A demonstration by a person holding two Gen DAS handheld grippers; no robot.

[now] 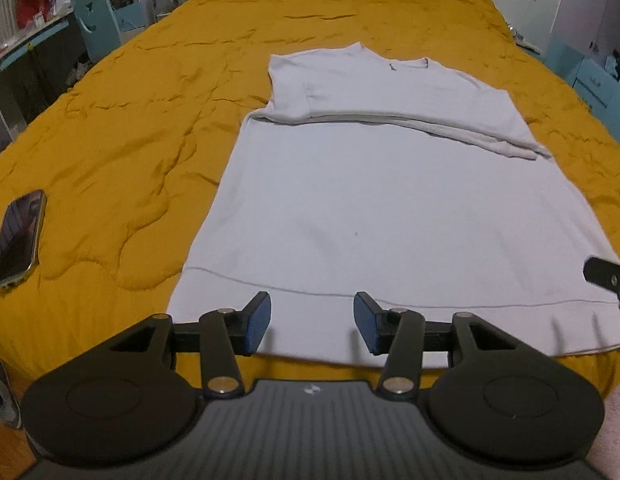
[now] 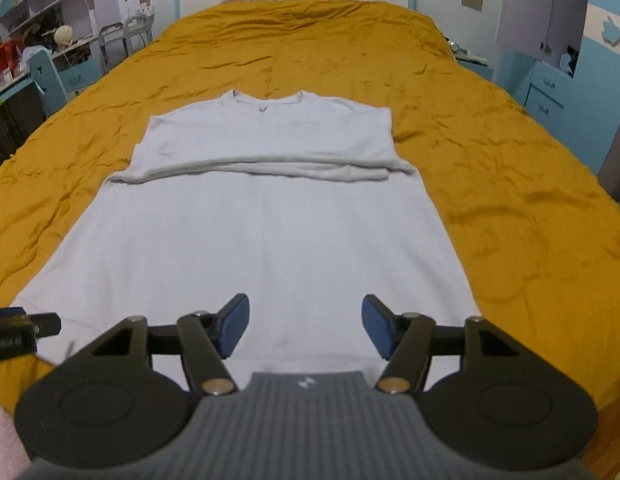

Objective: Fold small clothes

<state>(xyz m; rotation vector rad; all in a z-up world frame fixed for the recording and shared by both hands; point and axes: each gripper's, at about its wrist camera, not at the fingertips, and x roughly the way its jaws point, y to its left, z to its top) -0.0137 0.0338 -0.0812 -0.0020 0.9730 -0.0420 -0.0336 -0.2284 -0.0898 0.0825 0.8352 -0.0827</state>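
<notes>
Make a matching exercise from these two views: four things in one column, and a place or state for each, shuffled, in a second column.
1. shirt
2. phone
3. left gripper
4. quilt

A. mustard yellow, covers the bed
B. open, nothing between its pads
C. pale, spread flat with sleeves folded in
D. lies on the quilt beside the shirt

Pairs: 1-C, 2-D, 3-B, 4-A

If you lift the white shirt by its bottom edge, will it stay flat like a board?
Probably not. The pale white cotton shirt lies limp on the mustard quilted bedspread, its sleeves already folded across the chest, so it would likely droop. It looks thin, so probably light.
</notes>
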